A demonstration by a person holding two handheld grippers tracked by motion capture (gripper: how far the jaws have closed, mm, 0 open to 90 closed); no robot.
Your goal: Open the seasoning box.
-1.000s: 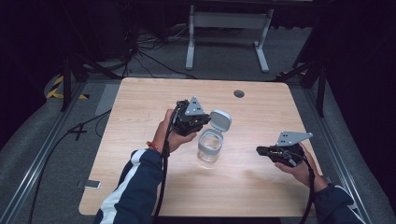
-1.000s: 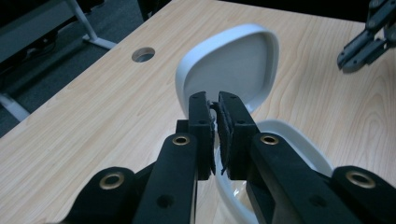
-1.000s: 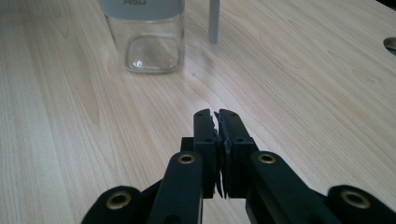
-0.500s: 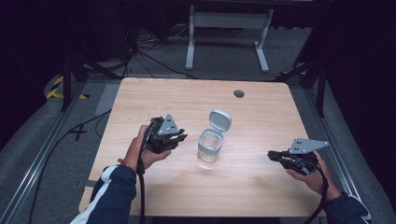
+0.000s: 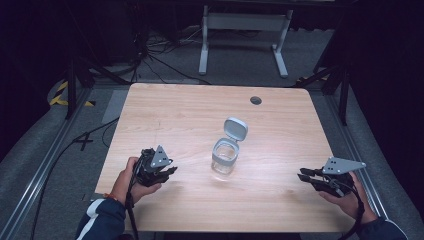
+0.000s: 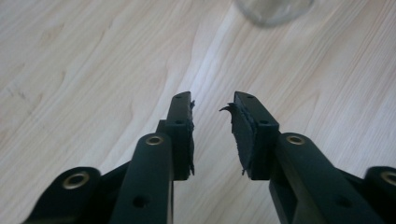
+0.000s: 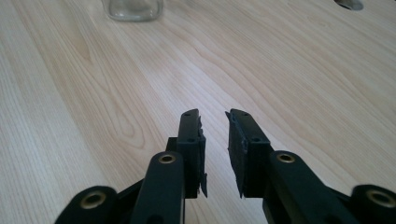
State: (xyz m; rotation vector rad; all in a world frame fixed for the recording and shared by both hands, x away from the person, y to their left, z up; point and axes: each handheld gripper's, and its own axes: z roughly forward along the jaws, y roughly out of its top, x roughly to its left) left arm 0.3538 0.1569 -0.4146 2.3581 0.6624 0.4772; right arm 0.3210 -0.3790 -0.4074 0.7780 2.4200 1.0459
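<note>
1. Wooden table (image 5: 180,115): near edge partly covered by both forearms in the high view; wide bare wood on all sides of the jar, plenty of room to move; small round grommet (image 5: 256,100) near the far edge
2. Clear jar (image 5: 223,159): standing upright about the middle of the table, grey hinged lid (image 5: 235,130) open and tilted back; contents hard to make out through the glass; cut off by the top edge in the left gripper view (image 6: 273,9) and in the right gripper view (image 7: 134,9), only the blurred base visible
3. Left gripper (image 5: 169,172): held low near the left front part of the table, well apart from the jar, pointing toward it; jaws have just been opening, now a small gap, nothing between them, only bare wood ahead (image 6: 213,105); pad lining frayed at the tips
4. Right gripper (image 5: 303,176): near the right front corner, close to the table's right edge, well apart from the jar; jaws have just been opening, narrow gap, holding nothing (image 7: 213,116); lower body cut off by the bottom edge of its own view
</note>
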